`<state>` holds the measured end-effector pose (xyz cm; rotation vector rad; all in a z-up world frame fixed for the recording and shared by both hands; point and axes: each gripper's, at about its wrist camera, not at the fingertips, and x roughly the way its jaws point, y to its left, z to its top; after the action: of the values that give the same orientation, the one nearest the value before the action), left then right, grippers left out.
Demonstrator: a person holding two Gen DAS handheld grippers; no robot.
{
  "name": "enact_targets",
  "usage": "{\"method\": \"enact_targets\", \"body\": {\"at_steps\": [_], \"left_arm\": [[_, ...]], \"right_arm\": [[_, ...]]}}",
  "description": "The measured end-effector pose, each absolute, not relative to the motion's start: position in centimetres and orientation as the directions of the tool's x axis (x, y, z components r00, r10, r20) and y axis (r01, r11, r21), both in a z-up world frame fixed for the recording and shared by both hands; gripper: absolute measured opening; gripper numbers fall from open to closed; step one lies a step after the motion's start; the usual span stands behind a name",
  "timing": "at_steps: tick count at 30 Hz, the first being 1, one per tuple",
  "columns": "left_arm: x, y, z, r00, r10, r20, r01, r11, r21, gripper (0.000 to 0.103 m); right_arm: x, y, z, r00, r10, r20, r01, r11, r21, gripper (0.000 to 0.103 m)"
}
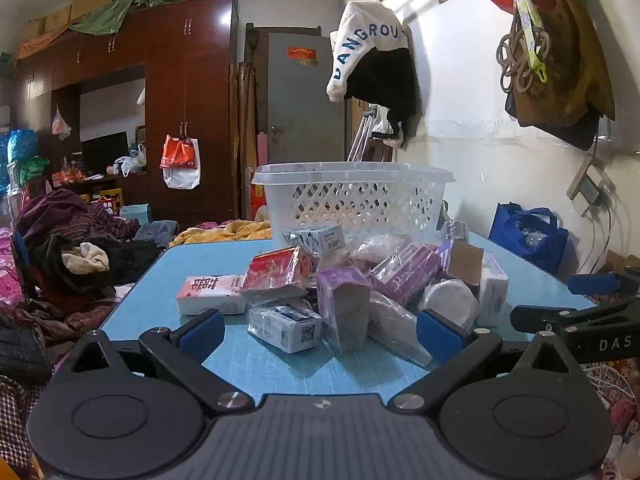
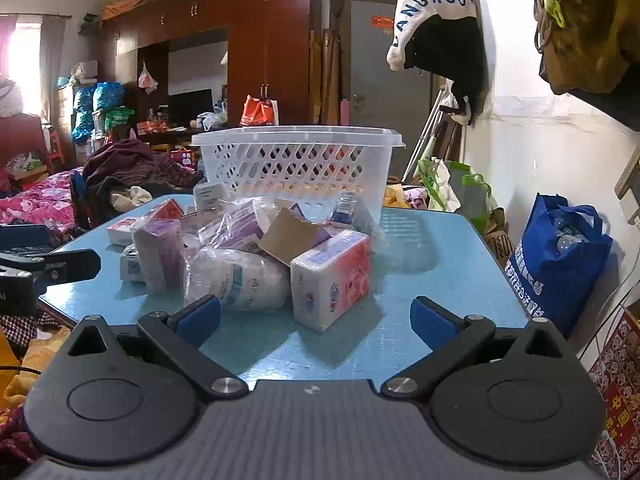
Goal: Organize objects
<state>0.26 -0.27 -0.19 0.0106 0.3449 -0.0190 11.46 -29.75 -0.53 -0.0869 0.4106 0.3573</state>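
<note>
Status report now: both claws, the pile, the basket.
Left claw open, empty. Right claw open, empty. Pile of packets loose on blue table, white basket behind it. Nothing blocking the approach.

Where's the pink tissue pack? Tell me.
In the right wrist view, the pink tissue pack stands at the pile's near right edge on the blue table, beside the wrapped white bottle.

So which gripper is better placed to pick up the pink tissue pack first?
Right. The right gripper is open with the pink tissue pack directly ahead; from the left gripper other packets block it.
</note>
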Motion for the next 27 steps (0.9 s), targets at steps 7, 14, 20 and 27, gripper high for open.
{"method": "enact_targets", "body": {"at_steps": [7, 14, 20, 27], "left_arm": [[0.17, -0.27, -0.21, 0.942, -0.014, -0.336, 0.018, 1.0, 0.01, 0.103], [0.18, -0.28, -0.21, 0.942, -0.013, -0.335, 0.018, 1.0, 0.011, 0.103], [0.16, -0.31, -0.19, 0.942, -0.011, -0.335, 0.018, 1.0, 0.017, 0.103], [0.16, -0.28, -0.19, 0.942, -0.011, -0.335, 0.018, 1.0, 0.017, 0.103]], "right_arm": [[11.5, -29.9, -0.52, 0.853, 0.326, -0.407, -0.36, 0.933, -0.007, 0.103], [11.48, -29.75, -0.55, 0.855, 0.325, -0.403, -0.362, 0.932, -0.016, 0.103], [11.46, -29.69, -0.62, 0.856, 0.327, -0.401, -0.361, 0.932, -0.011, 0.103], [11.46, -29.67, -0.64, 0.856, 0.327, -0.4, -0.361, 0.933, -0.011, 0.103]]}}
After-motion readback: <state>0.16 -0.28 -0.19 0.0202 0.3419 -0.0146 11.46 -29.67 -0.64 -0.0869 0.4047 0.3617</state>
